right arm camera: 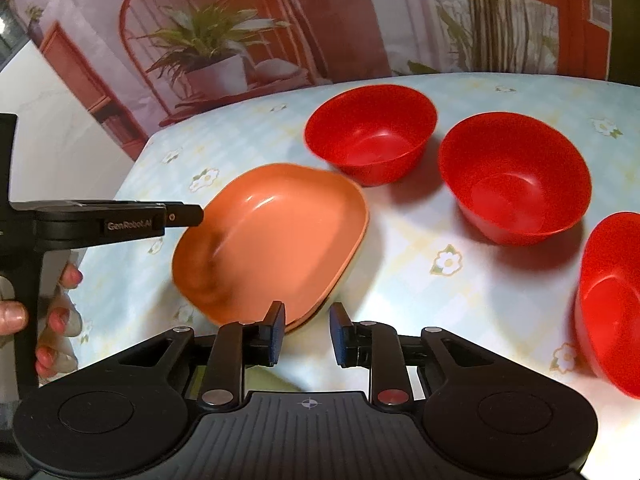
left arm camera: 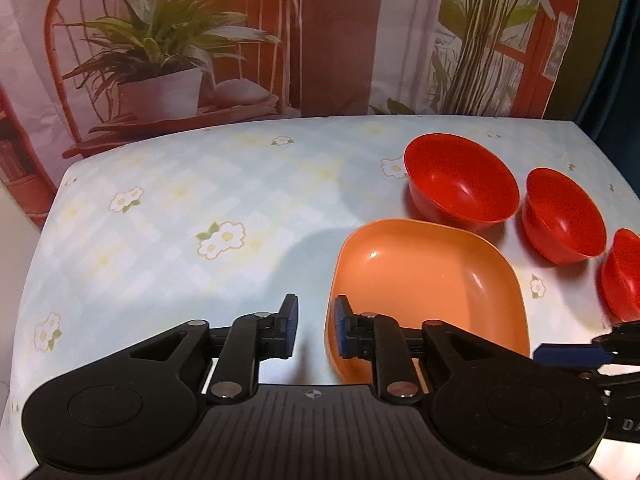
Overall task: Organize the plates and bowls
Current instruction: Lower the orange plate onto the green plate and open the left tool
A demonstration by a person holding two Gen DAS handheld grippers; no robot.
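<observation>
Left gripper [left arm camera: 314,326] parted, nothing pinched; orange plate [left arm camera: 430,288] just right of its right finger, rim beside the pad. Right gripper [right arm camera: 306,334] likewise released, plate edge ahead of its left finger. Three red bowls [right arm camera: 370,132] beyond, on the floral tablecloth [left arm camera: 180,208].

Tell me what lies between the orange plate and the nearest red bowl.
Only bare flowered tablecloth between orange plate and red bowl, seen in the right wrist view.
</observation>
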